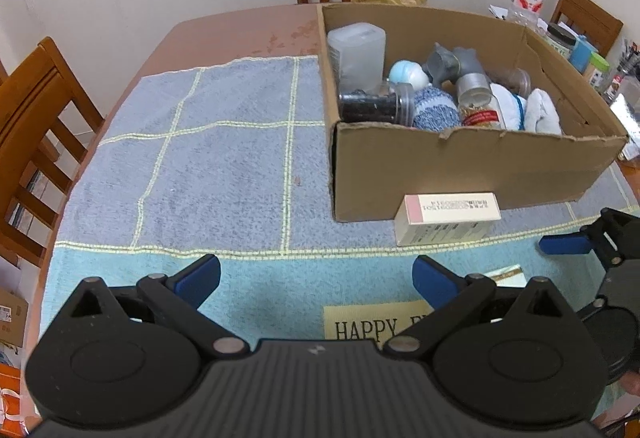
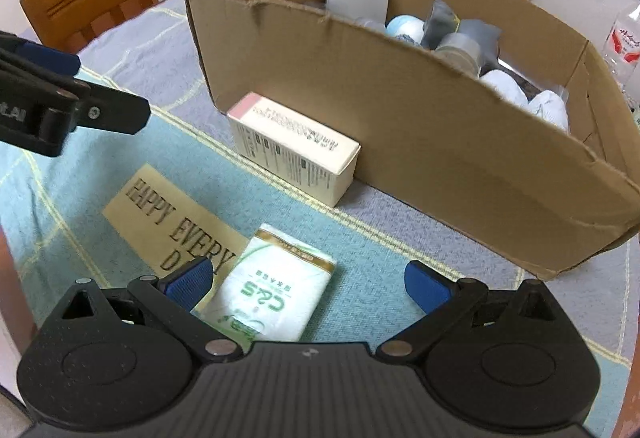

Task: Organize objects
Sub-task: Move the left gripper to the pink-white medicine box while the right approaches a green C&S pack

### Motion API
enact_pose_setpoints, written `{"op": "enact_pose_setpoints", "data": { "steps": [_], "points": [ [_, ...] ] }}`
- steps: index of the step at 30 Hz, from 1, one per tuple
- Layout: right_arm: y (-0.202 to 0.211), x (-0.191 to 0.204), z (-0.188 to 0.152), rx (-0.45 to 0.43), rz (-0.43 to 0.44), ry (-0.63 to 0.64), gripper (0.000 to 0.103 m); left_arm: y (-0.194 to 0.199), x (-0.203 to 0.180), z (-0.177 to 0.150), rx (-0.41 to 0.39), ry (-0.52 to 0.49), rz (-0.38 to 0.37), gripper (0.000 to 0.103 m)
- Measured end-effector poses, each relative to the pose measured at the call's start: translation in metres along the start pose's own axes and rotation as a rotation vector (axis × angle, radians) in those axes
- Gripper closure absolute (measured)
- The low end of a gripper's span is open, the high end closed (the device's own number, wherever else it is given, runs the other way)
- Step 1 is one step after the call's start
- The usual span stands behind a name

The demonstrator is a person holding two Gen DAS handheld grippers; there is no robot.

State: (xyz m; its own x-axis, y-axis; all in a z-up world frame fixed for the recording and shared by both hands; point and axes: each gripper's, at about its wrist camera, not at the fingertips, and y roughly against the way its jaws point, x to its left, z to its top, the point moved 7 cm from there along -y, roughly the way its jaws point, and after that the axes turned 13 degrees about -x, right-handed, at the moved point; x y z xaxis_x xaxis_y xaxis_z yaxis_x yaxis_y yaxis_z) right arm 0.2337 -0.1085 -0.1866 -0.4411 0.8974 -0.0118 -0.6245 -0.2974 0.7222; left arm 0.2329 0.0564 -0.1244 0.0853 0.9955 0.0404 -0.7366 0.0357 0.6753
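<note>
The cardboard box (image 1: 460, 174) stands on a blue checked towel (image 1: 224, 158) that covers the table and serves as the reference point. Inside it lie a translucent container (image 1: 356, 50), a dark-filled jar (image 1: 376, 104), a silver-capped jar (image 1: 478, 106), a grey object and several white and blue fabric items.

A small cream carton (image 1: 448, 218) lies on its long side on the towel, touching the near wall of the box. A tissue pack (image 2: 276, 290) with green print lies flat on the towel, nearer to the cameras than the carton and apart from the box.

The left gripper (image 1: 316, 278) is held level above the towel, in front of the box and offset toward the left end of its near wall. Its blue-padded fingers (image 1: 200, 274) are spread wide and hold nothing.

The right gripper (image 2: 308, 284) is held low over the towel in front of the near wall of the box, pointing at it obliquely. Its fingers are spread wide. The tissue pack lies between them, close to the left finger (image 2: 188, 280); contact cannot be determined.

A printed patch (image 2: 176, 226) reading "HAPPY EVERY" lies on the towel beside the tissue pack.
</note>
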Motion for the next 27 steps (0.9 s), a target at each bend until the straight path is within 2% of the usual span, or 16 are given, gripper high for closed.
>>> {"op": "enact_pose_setpoints", "data": {
  "steps": [6,19,22,27],
  "points": [
    [0.002,-0.010,-0.012,0.017,-0.041,-0.002,0.000,-0.003,-0.011,-0.002,0.008,-0.011,-0.046,0.001],
    [0.022,-0.070,-0.032,0.013,-0.158,-0.121,0.000,-0.016,-0.053,0.001,0.014,-0.063,-0.137,0.001],
    [0.026,-0.081,-0.039,0.019,-0.152,-0.168,0.000,-0.024,-0.062,0.002,0.007,-0.065,-0.148,0.001],
    [0.031,-0.082,-0.045,-0.016,-0.142,-0.150,0.000,-0.039,-0.078,0.002,0.004,-0.061,-0.160,0.001]
  ]
}}
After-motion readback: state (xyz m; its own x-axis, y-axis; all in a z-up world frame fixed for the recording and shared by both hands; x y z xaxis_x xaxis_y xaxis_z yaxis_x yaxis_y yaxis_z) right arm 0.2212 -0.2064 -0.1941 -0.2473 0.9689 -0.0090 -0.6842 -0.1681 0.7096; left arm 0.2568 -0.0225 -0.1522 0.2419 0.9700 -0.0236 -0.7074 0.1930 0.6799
